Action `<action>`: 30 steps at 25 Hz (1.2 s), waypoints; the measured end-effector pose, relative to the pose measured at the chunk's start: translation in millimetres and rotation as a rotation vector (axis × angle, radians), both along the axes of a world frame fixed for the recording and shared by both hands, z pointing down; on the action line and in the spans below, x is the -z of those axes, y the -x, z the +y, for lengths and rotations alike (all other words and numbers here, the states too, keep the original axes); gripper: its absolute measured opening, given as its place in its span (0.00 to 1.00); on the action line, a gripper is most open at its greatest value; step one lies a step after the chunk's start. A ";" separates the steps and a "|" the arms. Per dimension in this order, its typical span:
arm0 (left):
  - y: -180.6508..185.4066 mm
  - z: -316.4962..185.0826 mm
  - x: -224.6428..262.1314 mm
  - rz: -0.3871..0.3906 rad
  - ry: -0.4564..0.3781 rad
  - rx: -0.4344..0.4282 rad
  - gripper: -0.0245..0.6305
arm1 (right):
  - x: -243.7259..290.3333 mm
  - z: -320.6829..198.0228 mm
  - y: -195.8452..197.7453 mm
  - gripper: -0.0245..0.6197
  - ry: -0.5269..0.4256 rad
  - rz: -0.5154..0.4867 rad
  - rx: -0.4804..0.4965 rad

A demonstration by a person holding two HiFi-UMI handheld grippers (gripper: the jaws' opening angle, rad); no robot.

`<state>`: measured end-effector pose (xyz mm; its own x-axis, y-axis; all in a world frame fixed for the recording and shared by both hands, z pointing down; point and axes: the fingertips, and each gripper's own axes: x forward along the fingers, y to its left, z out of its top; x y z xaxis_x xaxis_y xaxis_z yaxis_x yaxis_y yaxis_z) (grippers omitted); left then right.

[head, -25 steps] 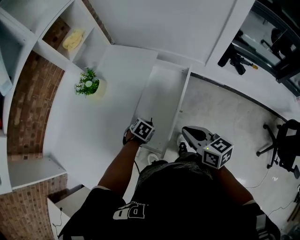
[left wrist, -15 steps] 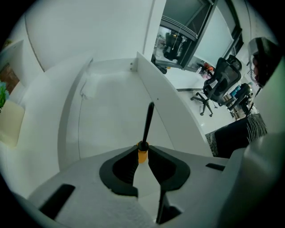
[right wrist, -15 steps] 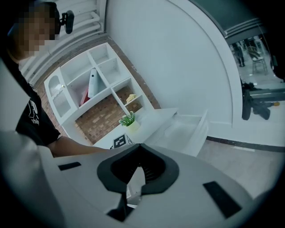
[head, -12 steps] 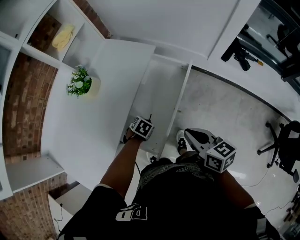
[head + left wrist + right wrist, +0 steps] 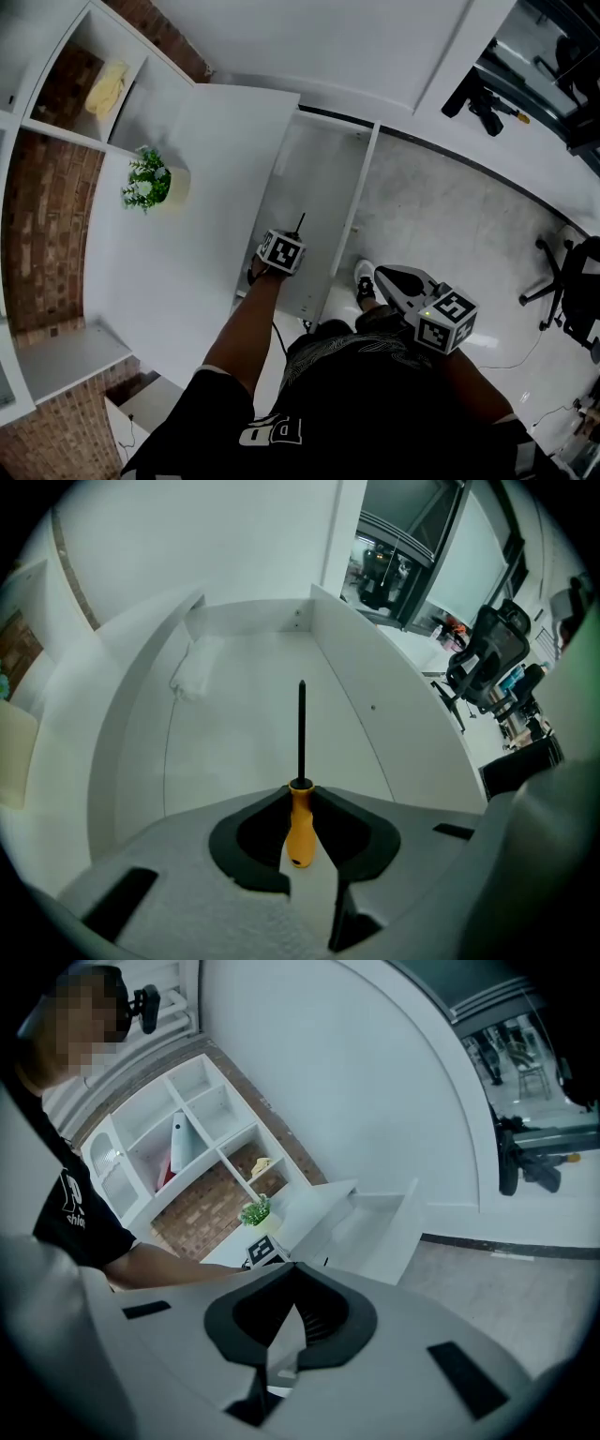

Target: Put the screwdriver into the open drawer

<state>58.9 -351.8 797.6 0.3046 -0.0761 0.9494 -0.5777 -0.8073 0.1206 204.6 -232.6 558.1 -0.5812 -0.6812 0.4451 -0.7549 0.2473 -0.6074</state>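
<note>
A screwdriver (image 5: 299, 822) with an orange handle and a black shaft is clamped between the jaws of my left gripper (image 5: 300, 808). Its shaft points ahead over the floor of the open white drawer (image 5: 234, 742). In the head view the left gripper (image 5: 292, 240) hangs over the drawer's (image 5: 319, 183) near end, pointing steeply down, and the shaft tip (image 5: 300, 222) sticks out past it. My right gripper (image 5: 382, 273) sits to the right of the drawer, above the floor. Its jaws are shut with nothing between them, as the right gripper view (image 5: 294, 1277) also shows.
A potted plant (image 5: 147, 181) stands on the white desk top (image 5: 187, 253) left of the drawer. Wall shelves (image 5: 105, 89) hold a yellow cloth. A small white object (image 5: 192, 672) lies at the drawer's far left. An office chair (image 5: 567, 286) stands at the right, and a shoe (image 5: 364, 278) sits by the drawer front.
My left gripper has sunk lower over the drawer, still holding the screwdriver. The right gripper has drifted a little down and to the right.
</note>
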 end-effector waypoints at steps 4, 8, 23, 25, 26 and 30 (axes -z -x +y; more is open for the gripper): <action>-8.7 -16.5 -6.3 0.010 -0.001 0.048 0.16 | -7.5 -0.9 -8.9 0.04 0.015 -0.002 0.002; -8.3 -20.0 -23.0 -0.008 0.076 0.114 0.16 | -13.1 -3.9 -14.5 0.04 0.019 -0.006 -0.006; -14.1 -25.8 -40.7 -0.029 0.159 0.142 0.16 | -23.4 -2.7 -28.5 0.04 0.044 -0.007 -0.060; -13.5 -25.8 -41.7 -0.038 0.149 0.124 0.17 | -22.4 -1.9 -27.0 0.04 0.044 -0.002 -0.060; -13.3 -25.5 -42.0 -0.043 0.142 0.108 0.18 | -21.9 -1.1 -26.6 0.04 0.044 0.002 -0.061; -13.8 -21.2 -36.1 -0.028 0.129 0.069 0.26 | -18.9 2.1 -23.1 0.04 0.040 0.016 -0.066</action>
<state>72.7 -373.0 833.8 0.2758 0.0269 0.9608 -0.6358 -0.7446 0.2033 227.7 -230.5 577.0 -0.5279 -0.6995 0.4817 -0.7786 0.1721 -0.6035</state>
